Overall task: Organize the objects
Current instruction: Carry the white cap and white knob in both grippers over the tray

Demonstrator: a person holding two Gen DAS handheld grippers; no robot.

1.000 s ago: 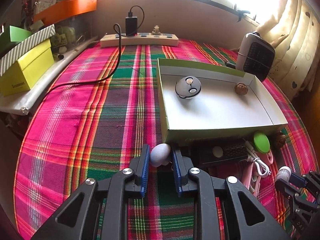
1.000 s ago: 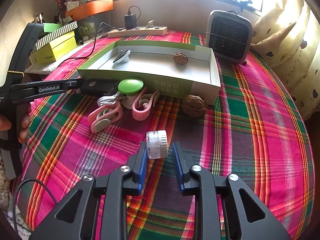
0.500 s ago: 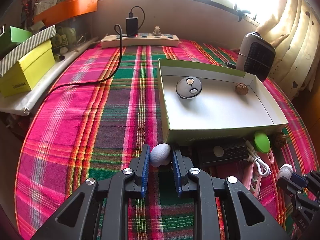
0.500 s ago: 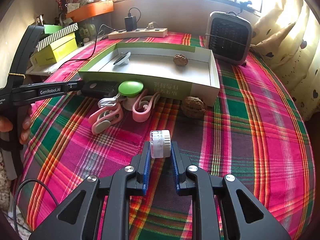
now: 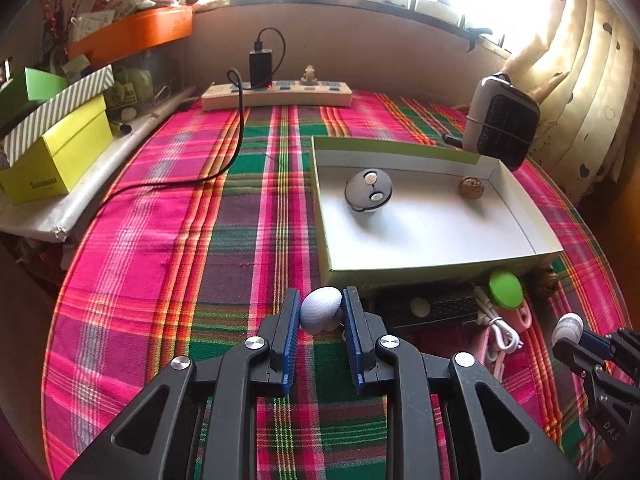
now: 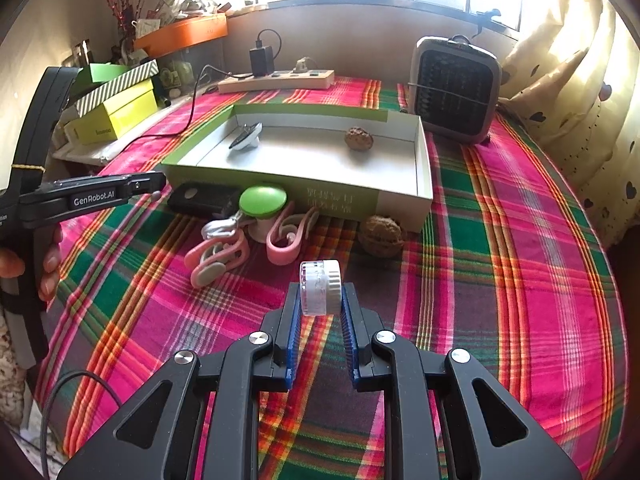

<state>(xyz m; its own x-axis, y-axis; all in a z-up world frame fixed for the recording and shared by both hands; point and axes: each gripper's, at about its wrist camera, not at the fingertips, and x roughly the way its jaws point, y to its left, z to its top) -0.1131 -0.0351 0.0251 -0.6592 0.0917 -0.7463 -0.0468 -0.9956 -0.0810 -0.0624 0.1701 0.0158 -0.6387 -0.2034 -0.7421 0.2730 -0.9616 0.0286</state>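
Note:
My left gripper (image 5: 321, 309) is shut on a pale grey-blue egg-shaped object (image 5: 320, 309), just in front of the near left corner of the shallow green-and-white box (image 5: 440, 262). My right gripper (image 6: 320, 296) is shut on a small clear jar with a white ribbed cap (image 6: 320, 287), raised a little above the plaid cloth. Inside the box lie a dark round gadget (image 5: 368, 191) and a walnut (image 5: 471, 187). In front of the box lie a black case (image 6: 202, 199), a green-topped object (image 6: 263, 200), a white cable (image 6: 219, 229), pink clips (image 6: 216, 254) and a second walnut (image 6: 382, 235).
A small grey heater (image 6: 456, 90) stands at the back right. A power strip (image 5: 276, 96) with a black charger and cord lies at the back. Yellow and striped boxes (image 5: 56, 148) sit on a ledge at left. A person's hand (image 6: 48, 260) holds the left gripper's handle. Curtains hang at right.
My right gripper closed on the small jar, which had stood loose between its open fingers, and lifted it slightly. The left gripper stayed still, holding the egg-shaped object.

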